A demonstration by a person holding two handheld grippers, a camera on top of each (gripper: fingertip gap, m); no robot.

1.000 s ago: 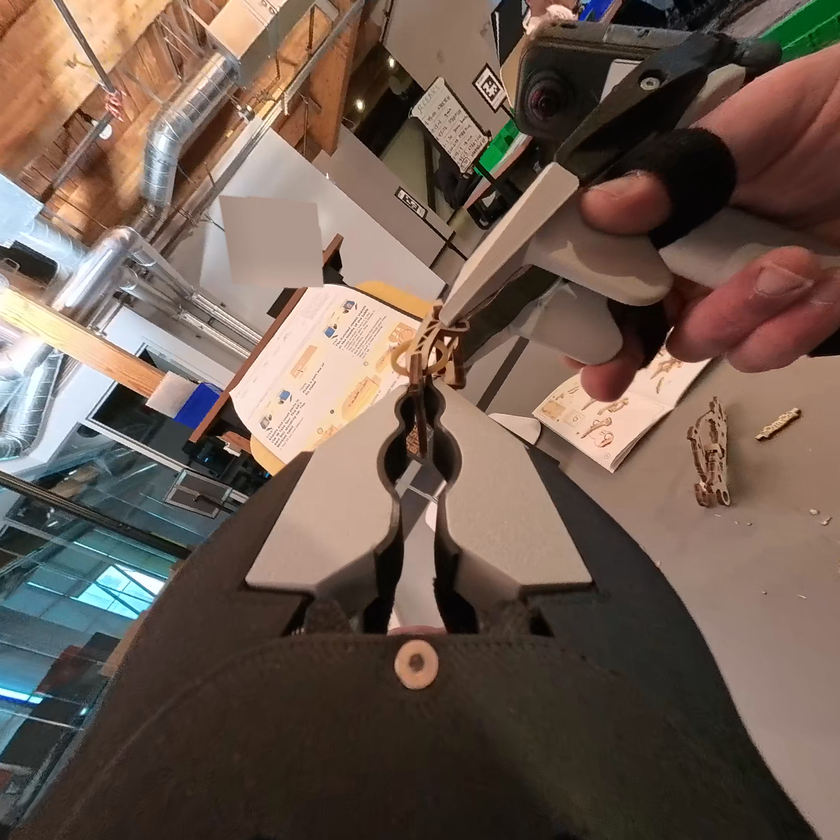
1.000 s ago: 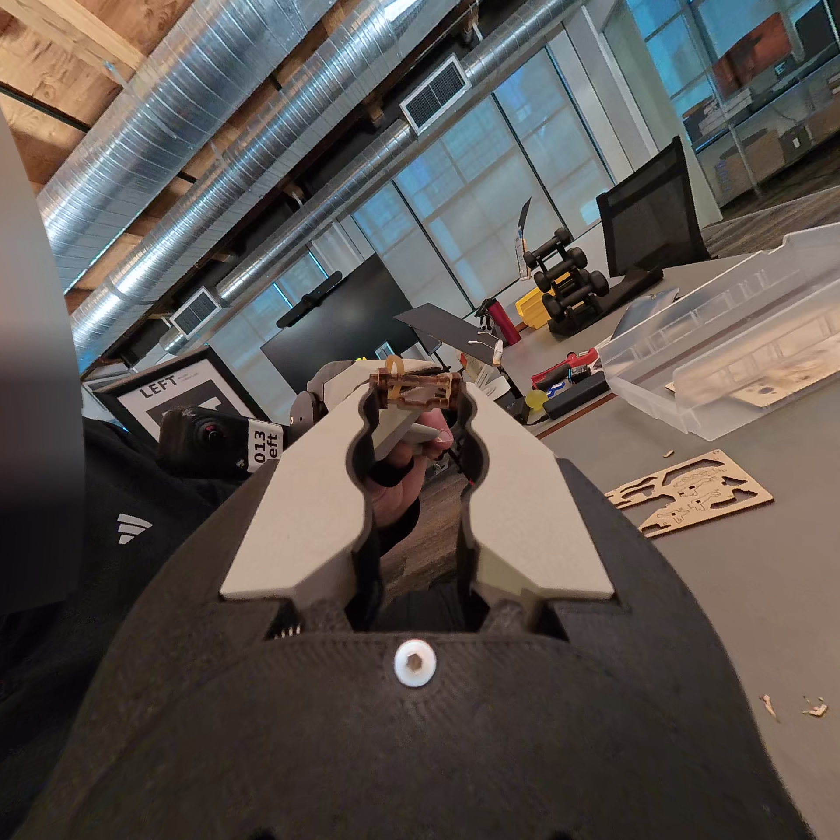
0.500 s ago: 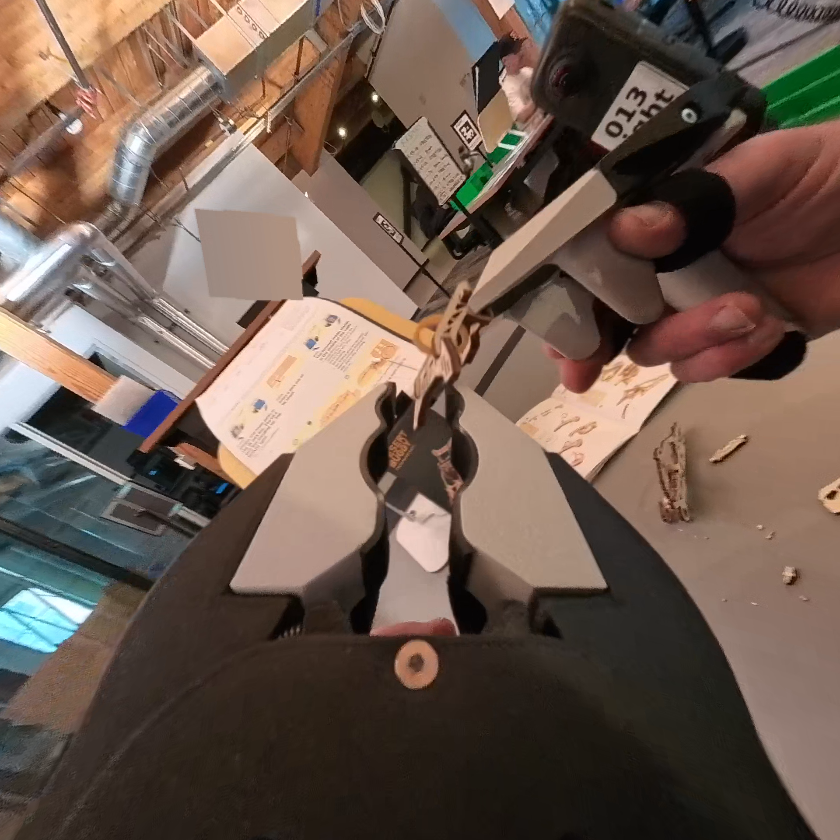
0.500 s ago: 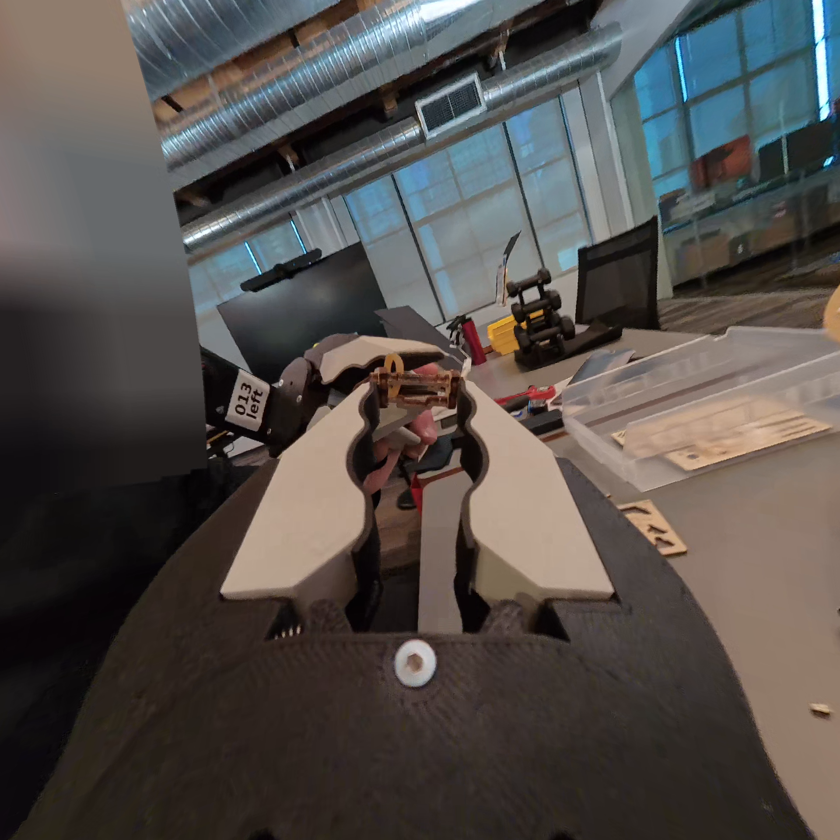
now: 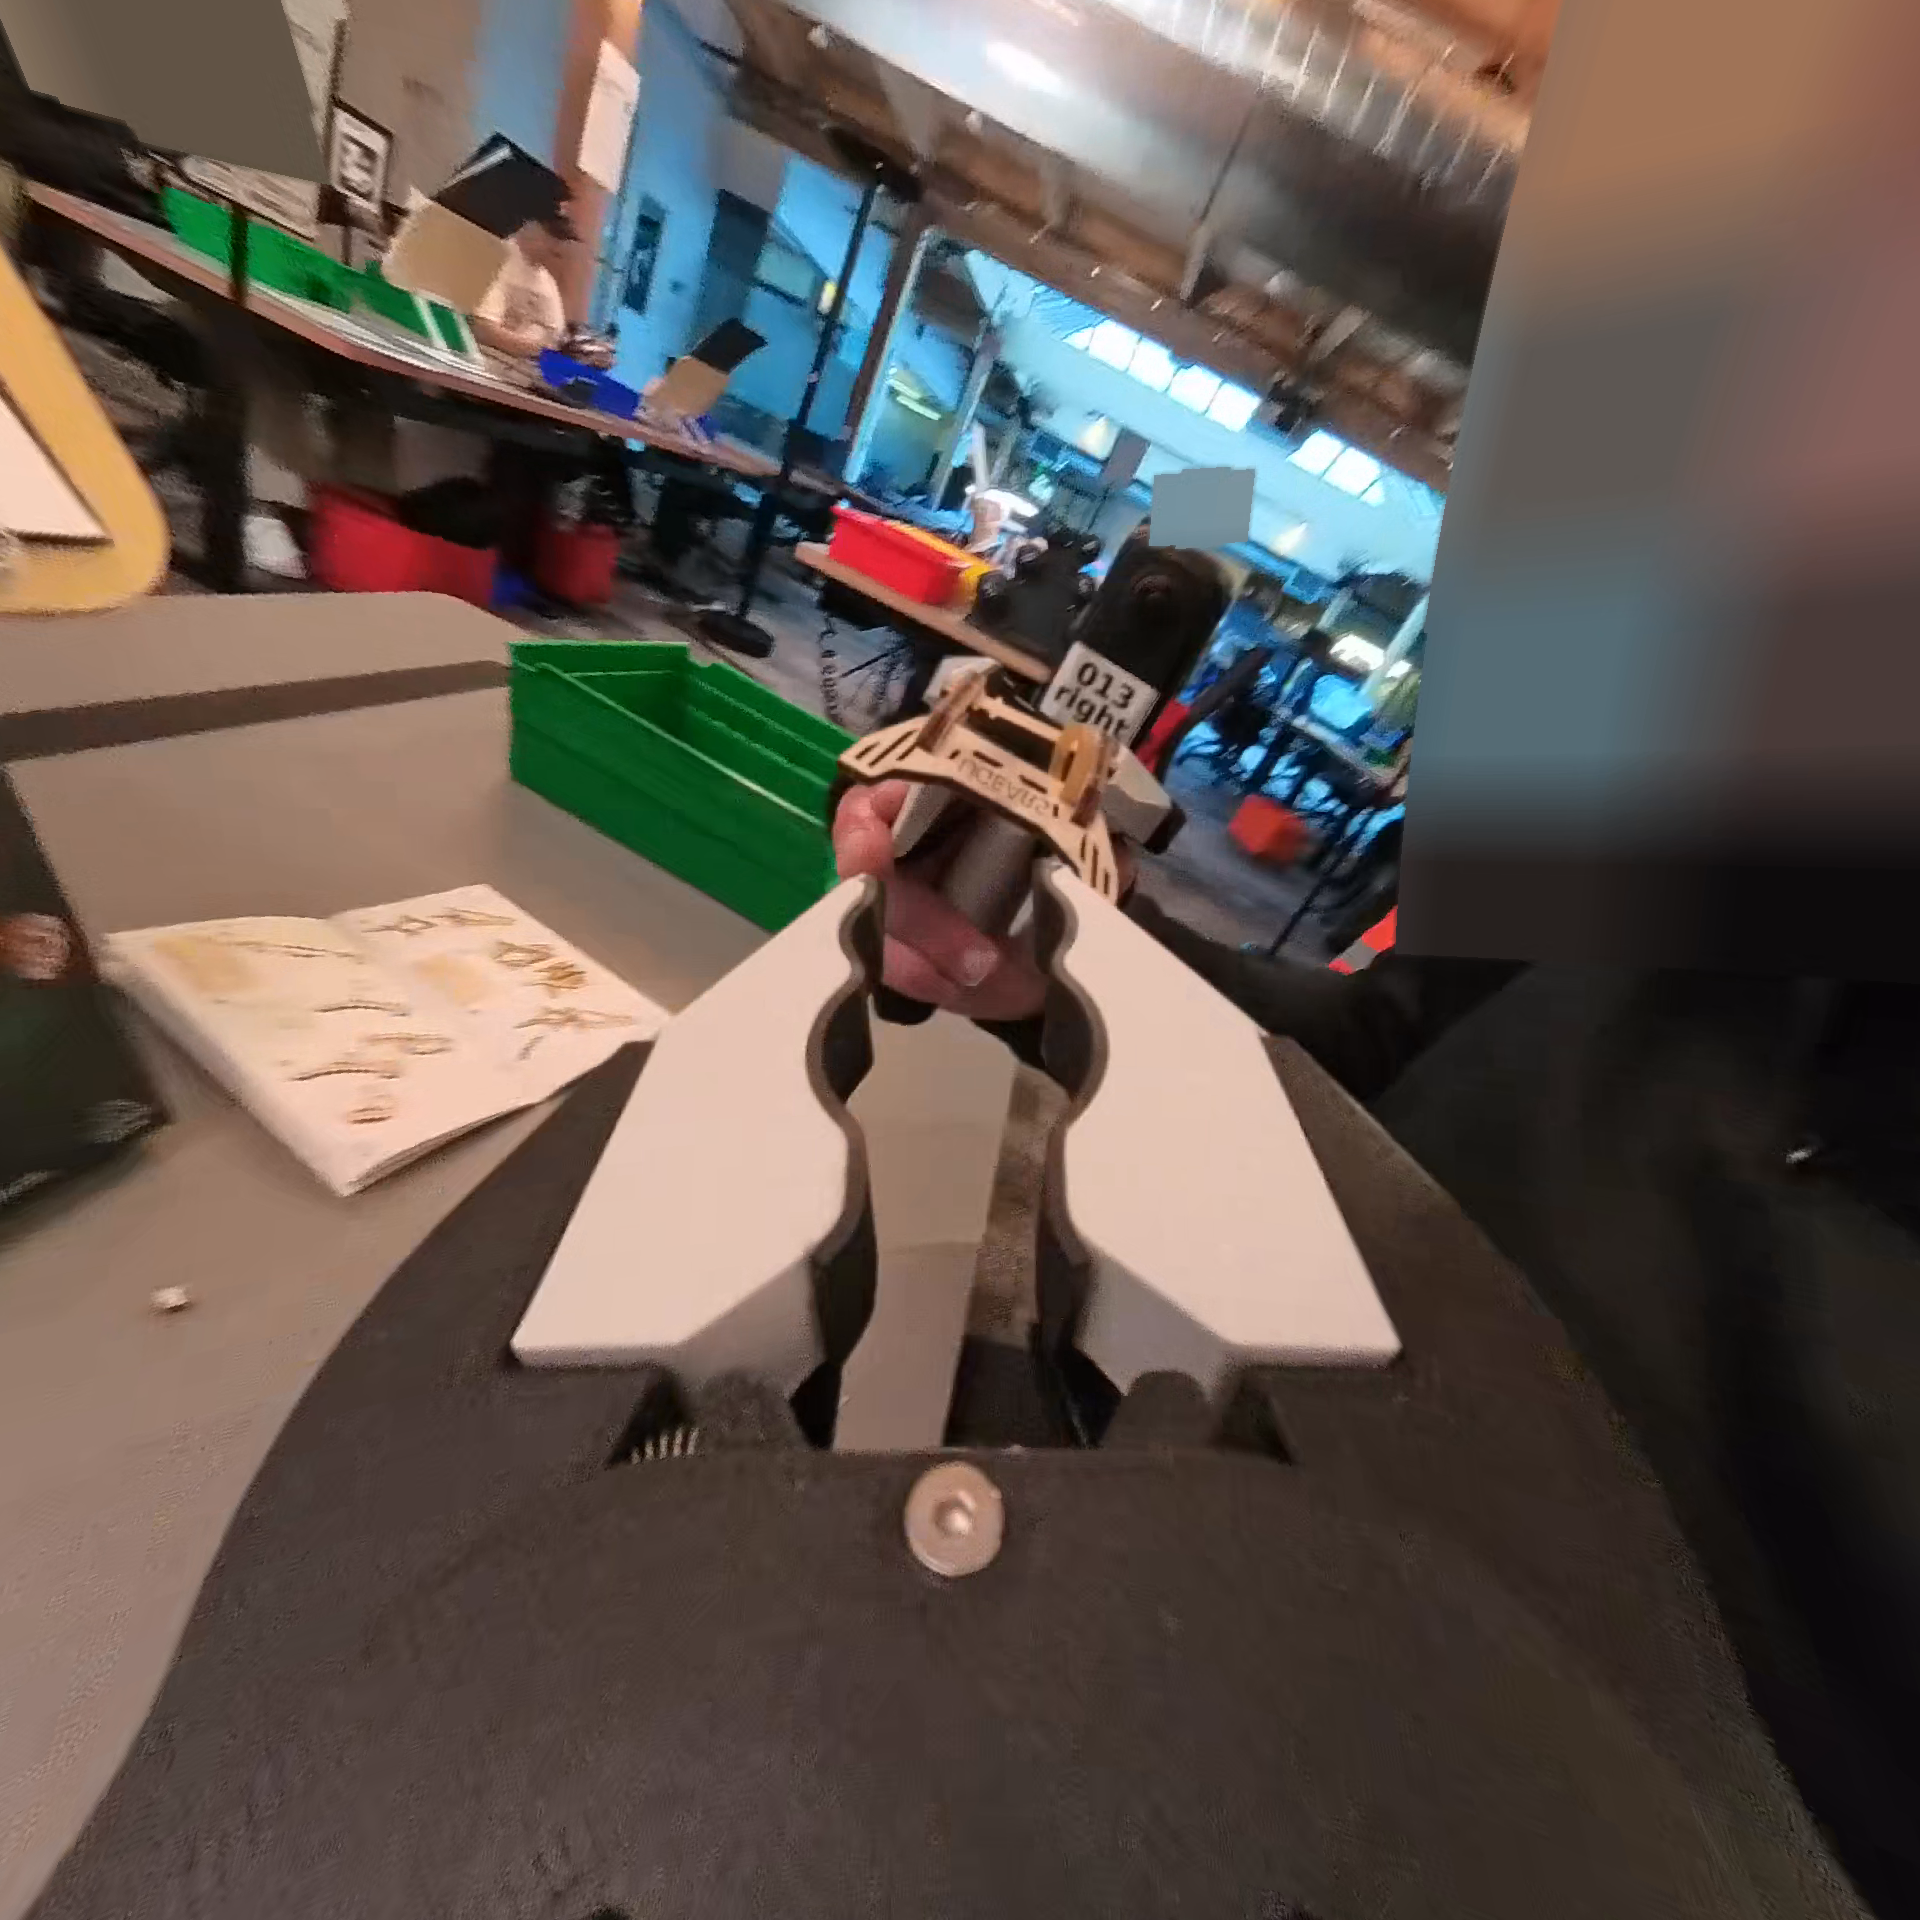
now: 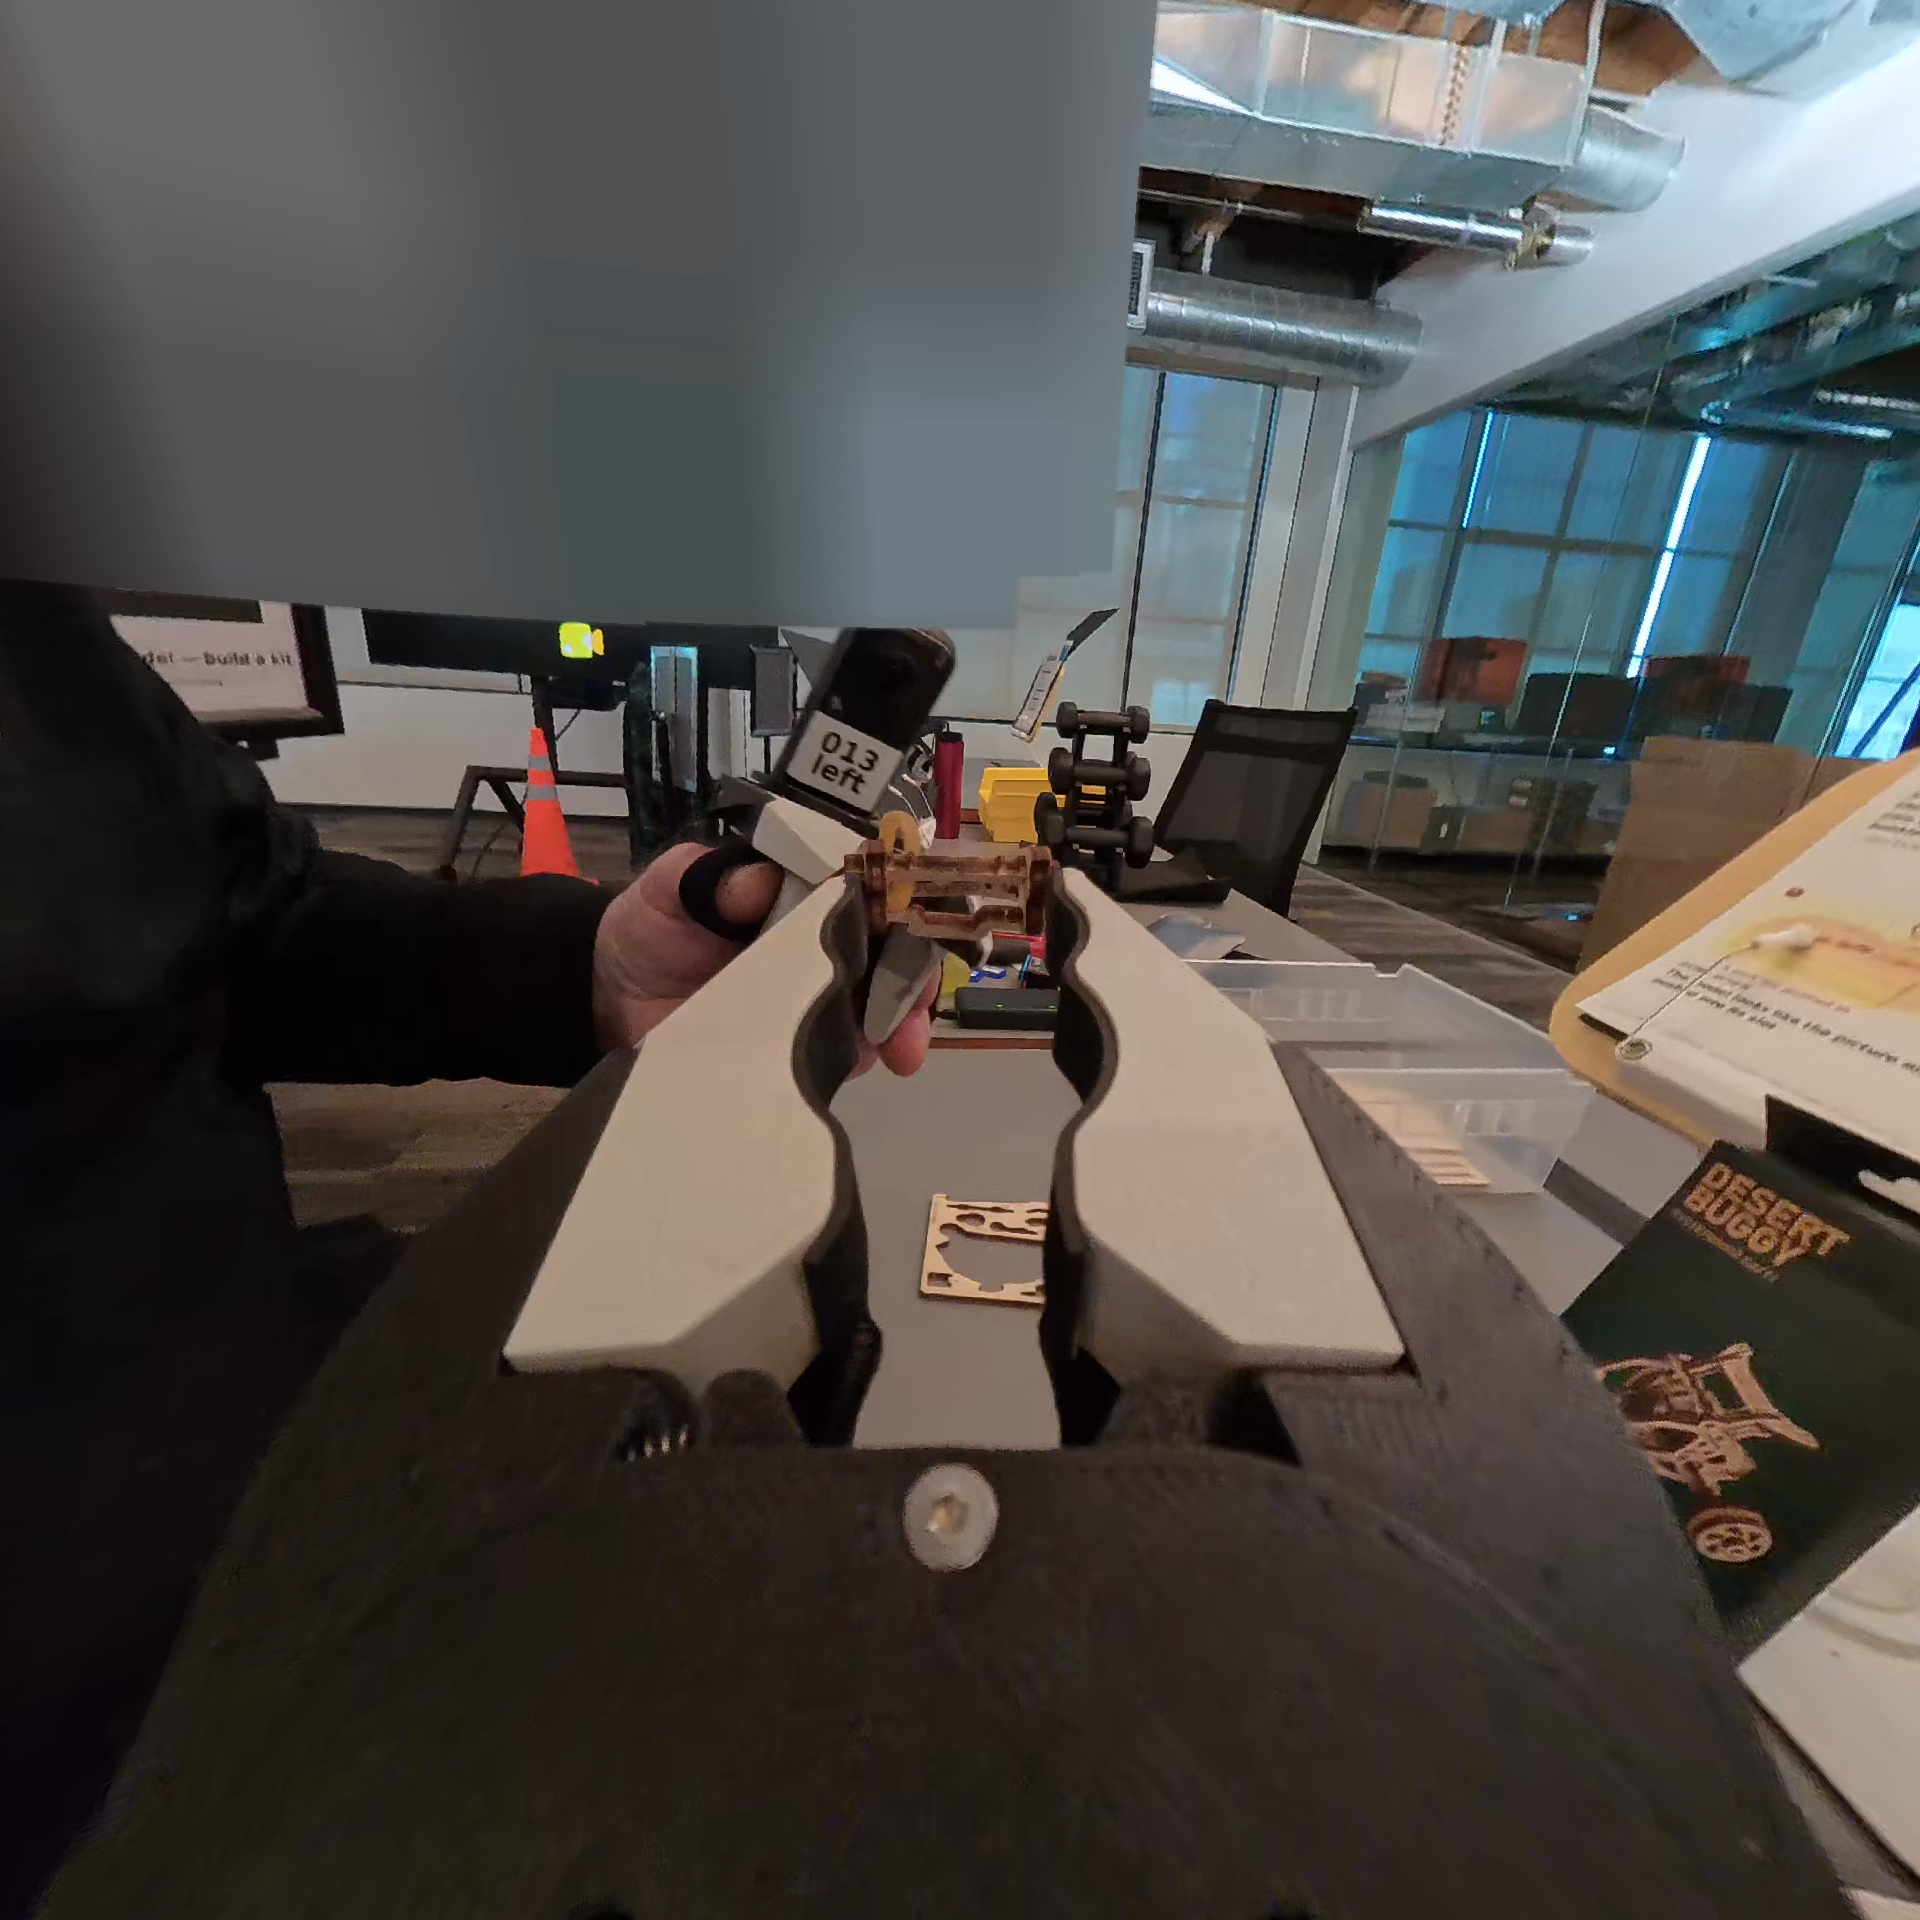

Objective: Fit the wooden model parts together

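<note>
Left wrist view: left gripper (image 5: pixel 956 899) fingers spread with nothing between them; the wooden model assembly (image 5: pixel 992 774) sits just past its tips, carried by the other gripper, with an open instruction booklet (image 5: pixel 384 1023) and a green bin (image 5: pixel 665 758) on the grey table (image 5: pixel 260 810). Right wrist view: right gripper (image 6: pixel 951 899) pinches the wooden model assembly (image 6: pixel 951 894) between its fingertips, above a cut-out wooden sheet (image 6: pixel 987 1247); dark kit box (image 6: pixel 1766 1371) at right.
</note>
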